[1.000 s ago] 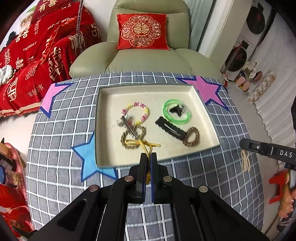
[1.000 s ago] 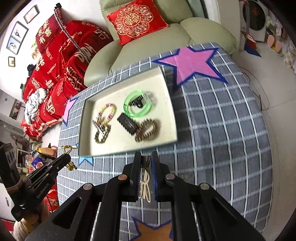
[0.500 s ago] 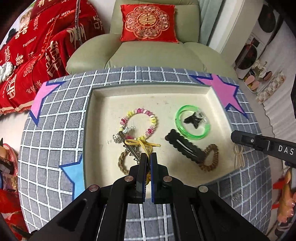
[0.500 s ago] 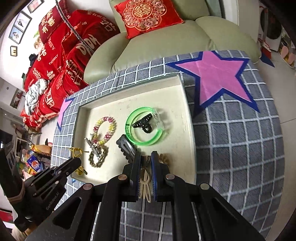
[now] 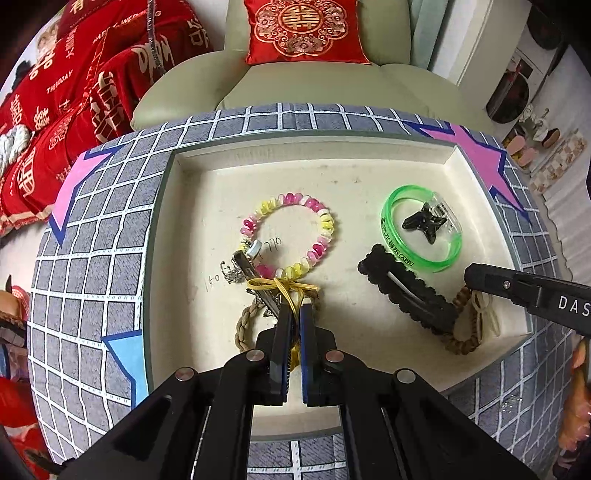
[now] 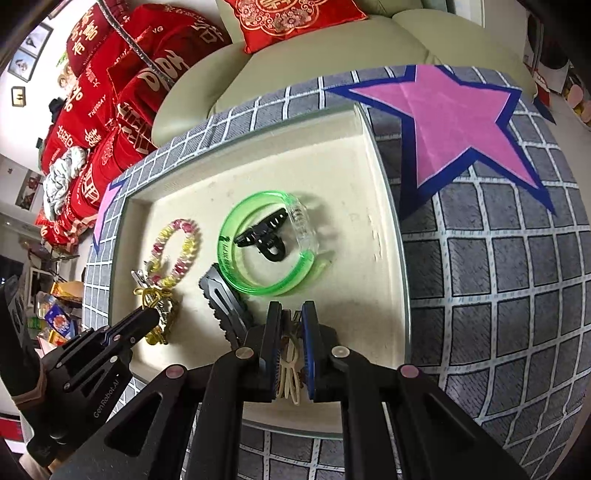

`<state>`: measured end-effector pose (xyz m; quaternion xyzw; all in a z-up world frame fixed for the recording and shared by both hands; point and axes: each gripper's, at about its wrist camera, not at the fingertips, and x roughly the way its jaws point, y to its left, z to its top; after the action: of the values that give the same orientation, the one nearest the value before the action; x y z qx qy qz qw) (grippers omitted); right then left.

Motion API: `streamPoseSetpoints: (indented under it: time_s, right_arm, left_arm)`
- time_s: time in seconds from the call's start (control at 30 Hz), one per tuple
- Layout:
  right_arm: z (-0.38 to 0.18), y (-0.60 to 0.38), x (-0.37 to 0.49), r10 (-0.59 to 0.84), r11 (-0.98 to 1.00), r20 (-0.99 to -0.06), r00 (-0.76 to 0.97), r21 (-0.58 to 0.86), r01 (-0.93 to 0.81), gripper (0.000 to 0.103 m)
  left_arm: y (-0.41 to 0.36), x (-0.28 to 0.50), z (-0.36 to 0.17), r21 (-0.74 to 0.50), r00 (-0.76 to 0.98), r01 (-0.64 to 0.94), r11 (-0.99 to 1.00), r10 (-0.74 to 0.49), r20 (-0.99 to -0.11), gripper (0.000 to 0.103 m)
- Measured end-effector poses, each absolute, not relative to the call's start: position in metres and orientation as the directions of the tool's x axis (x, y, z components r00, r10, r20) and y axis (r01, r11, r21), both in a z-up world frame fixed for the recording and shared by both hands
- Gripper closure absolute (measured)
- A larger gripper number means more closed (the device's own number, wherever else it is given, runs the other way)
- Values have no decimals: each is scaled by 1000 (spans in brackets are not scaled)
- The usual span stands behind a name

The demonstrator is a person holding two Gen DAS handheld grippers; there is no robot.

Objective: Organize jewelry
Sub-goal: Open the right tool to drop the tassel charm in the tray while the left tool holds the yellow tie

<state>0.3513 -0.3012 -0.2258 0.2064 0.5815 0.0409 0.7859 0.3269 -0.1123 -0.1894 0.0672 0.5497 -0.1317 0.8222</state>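
Note:
A cream tray (image 5: 332, 162) (image 6: 384, 258) holds a pink and yellow bead bracelet (image 5: 291, 236) (image 6: 177, 251), a green bangle (image 5: 421, 229) (image 6: 266, 243) around a small black claw clip (image 5: 424, 221) (image 6: 264, 236), a long black hair clip (image 5: 406, 291) (image 6: 225, 302), a brown braided band (image 5: 247, 325) and a brown bead bracelet (image 5: 461, 339). My left gripper (image 5: 291, 314) (image 6: 147, 314) is shut on a yellow cord (image 5: 280, 288) (image 6: 151, 295) low over the braided band. My right gripper (image 6: 291, 314) (image 5: 476, 273) is shut on a cream elastic band (image 6: 290, 369) (image 5: 484, 314) over the tray's near right part.
The tray lies on a grey checked cloth (image 5: 92, 277) (image 6: 498, 295) with pink (image 6: 454, 122) and blue (image 5: 125, 358) stars. A pale green armchair (image 5: 295, 85) with a red cushion (image 5: 303, 29) stands behind. Red bedding (image 5: 74, 92) lies at the left.
Both grippers have moved forward and down over the tray, each still holding its item. The yellow cord now hangs over the braided band, the cream band over the bead bracelet.

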Motion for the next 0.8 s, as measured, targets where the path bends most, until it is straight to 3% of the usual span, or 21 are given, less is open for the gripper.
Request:
streamPoseSetpoints:
  time_s: [0.23,0.3,0.37,0.43,0.6,0.8]
  right_arm:
    - [-231,-300,352,304,915,-903,302,365,169,90]
    - [-232,-301,352,306,915,-904,298,366,171,85]
    - [-229,-302,351,309,913,-901,305,371,172,61]
    - [-226,-302,351,313,911,-895,319,378,166,50]
    - [-212,-300,349,321,907,-880,349,392,155,49]
    - [-199,-301,343,323,900,-867,381,405,159,39]
  left_arm:
    - [-121,326,-192,11,369,307,952,-109,-923,92]
    - [-121,326,-191,20,371,303,953,-99,-923,92]
    - [-121,326,-189,28,374,300,954,-91,-923,92]
    - [-121,326,-187,29,372,296,955,-87,-924,92]
    - [-119,324,-178,31,392,282,959,-85,-916,92]
    - [-116,321,-170,23,399,284,959,-97,-912,92]
